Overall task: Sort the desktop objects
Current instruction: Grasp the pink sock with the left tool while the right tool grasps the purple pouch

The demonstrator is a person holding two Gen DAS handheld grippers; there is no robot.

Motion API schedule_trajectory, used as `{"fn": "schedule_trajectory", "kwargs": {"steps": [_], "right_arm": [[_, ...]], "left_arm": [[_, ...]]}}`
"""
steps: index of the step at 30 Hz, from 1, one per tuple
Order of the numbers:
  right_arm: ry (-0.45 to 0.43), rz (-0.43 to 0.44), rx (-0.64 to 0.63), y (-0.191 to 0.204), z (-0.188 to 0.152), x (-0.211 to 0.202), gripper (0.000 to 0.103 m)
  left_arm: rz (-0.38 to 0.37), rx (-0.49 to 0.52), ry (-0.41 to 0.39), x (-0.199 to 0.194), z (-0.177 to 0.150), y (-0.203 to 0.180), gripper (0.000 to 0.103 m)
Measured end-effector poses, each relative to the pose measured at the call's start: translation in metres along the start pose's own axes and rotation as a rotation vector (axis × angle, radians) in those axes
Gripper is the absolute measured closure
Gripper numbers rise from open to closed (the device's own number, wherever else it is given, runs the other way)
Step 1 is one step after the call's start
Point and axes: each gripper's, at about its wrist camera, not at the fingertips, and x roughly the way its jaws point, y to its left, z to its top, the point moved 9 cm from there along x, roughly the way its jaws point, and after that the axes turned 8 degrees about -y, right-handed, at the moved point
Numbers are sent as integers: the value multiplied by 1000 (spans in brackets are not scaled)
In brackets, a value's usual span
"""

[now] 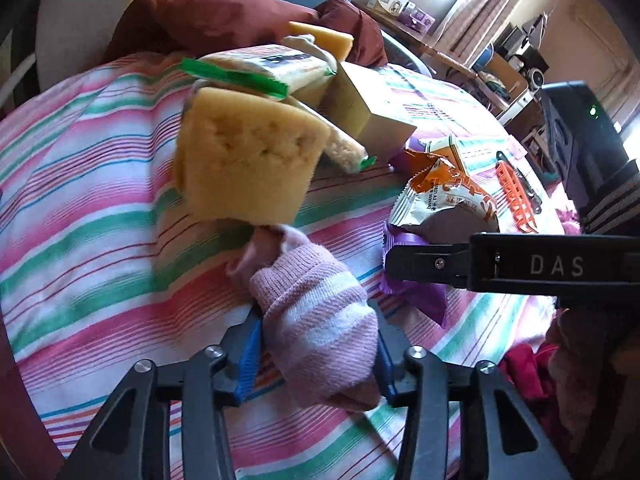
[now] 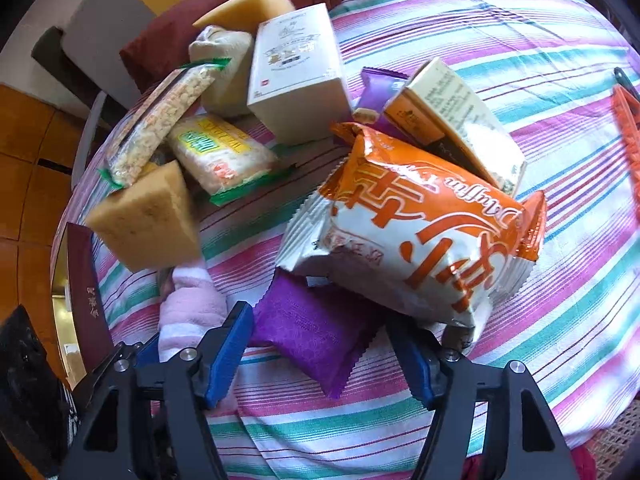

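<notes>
The pink-and-white striped knitted sock point(image 1: 316, 320) sits bunched between the blue pads of the left gripper point(image 1: 316, 356), whose jaws are clamped on its lower part while the loose cuff flops forward over the striped pink, green and white tablecloth point(image 1: 80, 200). Just ahead of the sock's cuff a yellow porous sponge block point(image 1: 248, 164) stands tilted, and whether the two touch cannot be told. To carry the sock off cleanly, the left gripper should probably lift straight up first, so the dangling cuff does not drag the sponge along, then travel to wherever soft goods are gathered. The right gripper point(image 2: 320, 356) has its jaws apart, straddling a purple foil snack packet point(image 2: 316, 332) that lies between its blue pads, partly under the orange-and-white crinkled snack bag point(image 2: 416, 236) just beyond. A good grasp there likely means closing on the purple packet's near end only, and drawing it back toward the gripper so the orange bag resting above it slides off rather than tipping onto the cream cardboard box point(image 2: 296, 76) farther ahead.
</notes>
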Motion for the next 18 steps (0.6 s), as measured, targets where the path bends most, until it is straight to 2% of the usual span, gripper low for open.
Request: {"fn": "schedule_trajectory", "kwargs": {"steps": [4,10,14,16,17,18], "right_arm": [[16,-3,-70,9,-6,1,25],[12,-53,-152,11,-11,0,25],[-12,-118,-250,15,-13,-3,28],[-24,-128,-271,17,-14,-5,29],[-28,-112,-267,18,-13,-7,39],[-43,-95,-262,19,-12,-11,44]], "left_arm": [[9,5,-2,-9,-9,8,58],[8,-17,-1,-15,-22,19,56],[13,-15,-3,-17,-26,22,56],[15,-12,-7,-19,-28,21,58],[21,-3,-18,-22,-28,22,61],[28,9,-31,-25,-29,22,62]]}}
